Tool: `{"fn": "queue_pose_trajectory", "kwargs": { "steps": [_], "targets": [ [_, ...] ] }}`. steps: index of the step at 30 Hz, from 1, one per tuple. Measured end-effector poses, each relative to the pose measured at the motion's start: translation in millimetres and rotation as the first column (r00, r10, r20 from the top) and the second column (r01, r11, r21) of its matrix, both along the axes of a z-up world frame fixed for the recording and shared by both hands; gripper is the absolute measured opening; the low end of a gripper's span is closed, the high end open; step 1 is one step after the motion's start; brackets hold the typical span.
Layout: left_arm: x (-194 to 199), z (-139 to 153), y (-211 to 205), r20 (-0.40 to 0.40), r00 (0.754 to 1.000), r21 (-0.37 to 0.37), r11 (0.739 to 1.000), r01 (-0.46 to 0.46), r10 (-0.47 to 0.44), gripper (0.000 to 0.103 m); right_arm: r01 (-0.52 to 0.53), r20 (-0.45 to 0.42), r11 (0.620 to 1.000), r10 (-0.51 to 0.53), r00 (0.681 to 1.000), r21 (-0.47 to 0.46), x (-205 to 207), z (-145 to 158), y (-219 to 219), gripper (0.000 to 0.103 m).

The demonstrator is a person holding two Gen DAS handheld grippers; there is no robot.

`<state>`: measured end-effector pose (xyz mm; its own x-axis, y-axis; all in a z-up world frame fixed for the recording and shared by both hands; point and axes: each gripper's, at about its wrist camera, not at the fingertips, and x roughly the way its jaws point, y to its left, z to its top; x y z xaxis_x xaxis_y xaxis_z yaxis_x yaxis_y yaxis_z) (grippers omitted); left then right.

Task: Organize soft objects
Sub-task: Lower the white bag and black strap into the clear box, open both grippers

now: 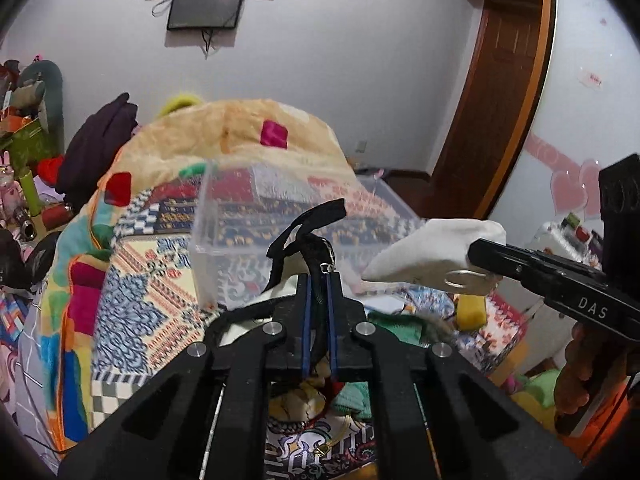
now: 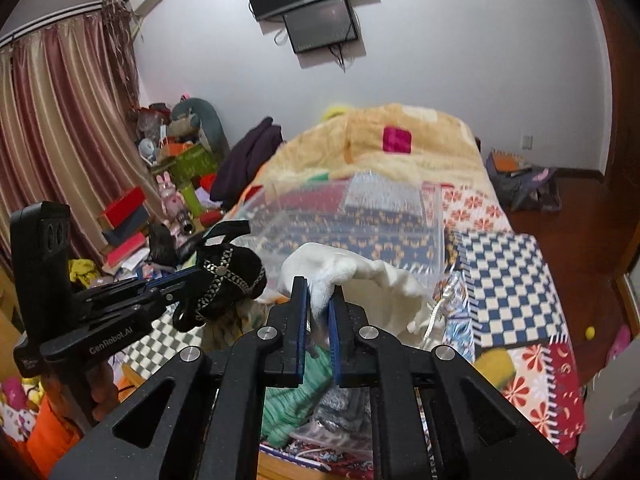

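A soft white cloth pouch point(image 2: 360, 280) with a drawstring cord is hanging crumpled from the right gripper point(image 2: 319, 300), whose blue-padded fingers are pinching its fuzzy edge. Beside it, the left gripper point(image 1: 319, 280) is clamping a black studded fabric item point(image 2: 228, 280) by its strap. Both are hovering in front of a clear plastic bin point(image 1: 208, 216) on the patchwork quilt point(image 1: 132, 300), beneath a fleecy orange blanket point(image 1: 240, 128).

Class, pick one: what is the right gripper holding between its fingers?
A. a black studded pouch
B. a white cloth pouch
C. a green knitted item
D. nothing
B: the right gripper is shut on the white cloth pouch, while the left gripper holds the black studded pouch.
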<state>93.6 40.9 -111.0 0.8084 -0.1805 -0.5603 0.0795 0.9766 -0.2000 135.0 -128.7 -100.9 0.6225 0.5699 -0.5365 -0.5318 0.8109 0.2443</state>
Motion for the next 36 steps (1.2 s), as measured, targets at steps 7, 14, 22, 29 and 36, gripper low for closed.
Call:
{"fn": "queue_pose_trajectory", "kwargs": {
  "steps": [7, 14, 22, 29, 36],
  "targets": [
    [-6, 33, 8, 0.079, 0.997, -0.001, 1.0, -0.014, 0.014, 0.006, 0.016, 0.046, 1.0, -0.018, 0.999, 0.025, 8, 20, -2, 0.009],
    [9, 61, 14, 0.145, 0.989, -0.011, 1.0, -0.011, 0.013, 0.005, 0.034, 0.081, 0.999, -0.036, 0.996, 0.03, 27, 30, 4, 0.009],
    [51, 69, 21, 0.158, 0.987, 0.016, 0.999, -0.032, 0.029, 0.005, 0.057, 0.069, 0.998, -0.058, 0.996, 0.017, 57, 28, 13, 0.009],
    [95, 43, 21, 0.085, 0.996, 0.042, 0.998, -0.045, 0.041, 0.005, 0.061, 0.022, 0.998, -0.06, 0.998, -0.034, 87, 11, 29, 0.009],
    [129, 4, 14, -0.023, 0.999, 0.091, 0.995, -0.043, 0.045, 0.005, 0.056, -0.048, 0.992, -0.062, 0.997, -0.116, 108, -11, 44, 0.009]
  ]
}}
